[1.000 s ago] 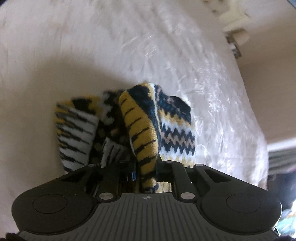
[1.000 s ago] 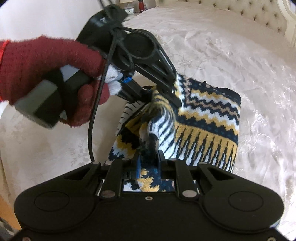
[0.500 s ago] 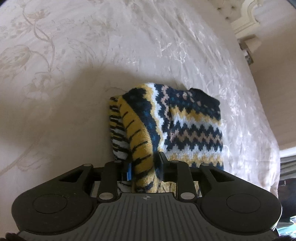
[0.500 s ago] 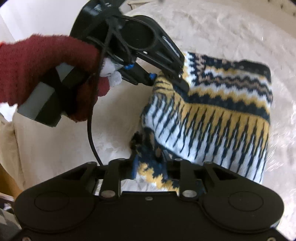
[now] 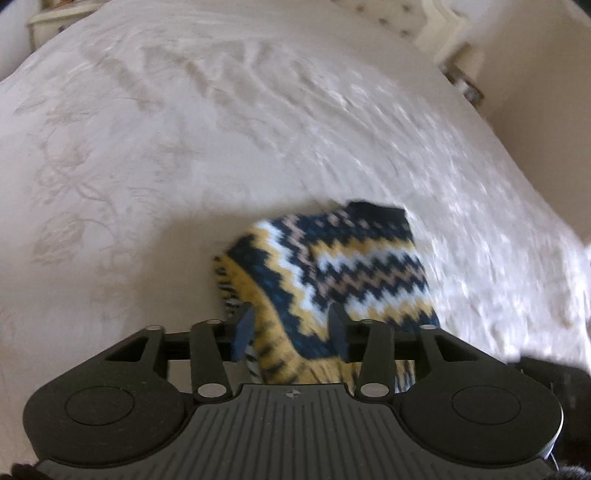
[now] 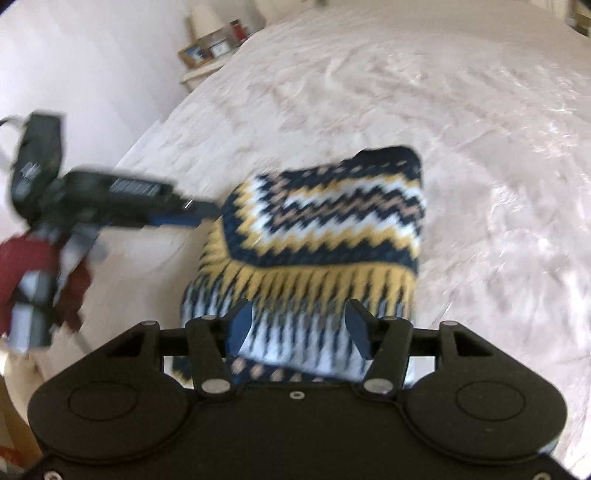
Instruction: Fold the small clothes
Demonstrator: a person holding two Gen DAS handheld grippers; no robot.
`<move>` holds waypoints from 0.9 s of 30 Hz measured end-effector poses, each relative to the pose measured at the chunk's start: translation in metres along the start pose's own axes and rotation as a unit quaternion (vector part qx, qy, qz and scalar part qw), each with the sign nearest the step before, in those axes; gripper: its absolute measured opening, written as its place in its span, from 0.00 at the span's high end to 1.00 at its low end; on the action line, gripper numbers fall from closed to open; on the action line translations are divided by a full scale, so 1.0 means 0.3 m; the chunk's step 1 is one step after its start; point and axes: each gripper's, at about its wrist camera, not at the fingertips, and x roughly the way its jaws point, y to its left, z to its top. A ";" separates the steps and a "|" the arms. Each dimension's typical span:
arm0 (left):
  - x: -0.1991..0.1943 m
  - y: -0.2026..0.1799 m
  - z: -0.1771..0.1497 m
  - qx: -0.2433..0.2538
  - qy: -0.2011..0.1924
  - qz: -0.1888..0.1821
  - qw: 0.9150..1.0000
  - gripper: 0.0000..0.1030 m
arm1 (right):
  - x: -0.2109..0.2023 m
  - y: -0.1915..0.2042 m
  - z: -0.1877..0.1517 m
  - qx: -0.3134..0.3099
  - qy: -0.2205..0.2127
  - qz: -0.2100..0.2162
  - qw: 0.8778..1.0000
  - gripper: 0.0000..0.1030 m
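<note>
A small knitted sweater (image 5: 332, 262) with navy, yellow and white zigzag bands lies folded in a compact block on the cream bedspread (image 5: 184, 110). My left gripper (image 5: 291, 326) hovers over its near left corner. Its jaws are opening, and the knit lies below and between the blue pads without being pinched. In the right wrist view the sweater (image 6: 325, 229) fills the centre. My right gripper (image 6: 299, 326) hangs over its fringed near edge, jaws opening and pads clear of the cloth. The left gripper (image 6: 199, 218), held by a red-gloved hand (image 6: 26, 258), points at the sweater's left edge.
The patterned bedspread (image 6: 480, 147) stretches wide around the sweater. A bedside table (image 6: 210, 51) with picture frames and a red jar stands by the wall at the far left. A tufted headboard (image 5: 399, 18) lies at the far end, and a pale wall (image 5: 535, 92) to the right.
Both grippers have let go of the sweater folds they pinched, and their jaws have spread. The sweater has dropped into a flat folded block, and both grippers have drawn back from it.
</note>
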 end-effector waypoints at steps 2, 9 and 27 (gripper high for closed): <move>0.027 -0.032 -0.013 0.012 0.016 0.004 1.000 0.51 | 0.018 -0.020 0.027 0.005 -0.002 -0.004 1.000 0.40; 0.185 -0.040 -0.075 0.018 0.099 0.082 0.991 0.35 | 0.058 -0.082 0.083 0.029 0.008 -0.027 0.999 0.39; 0.191 0.031 -0.086 -0.032 0.109 0.076 0.991 0.19 | 0.221 -0.133 0.199 0.030 0.031 -0.005 0.999 0.37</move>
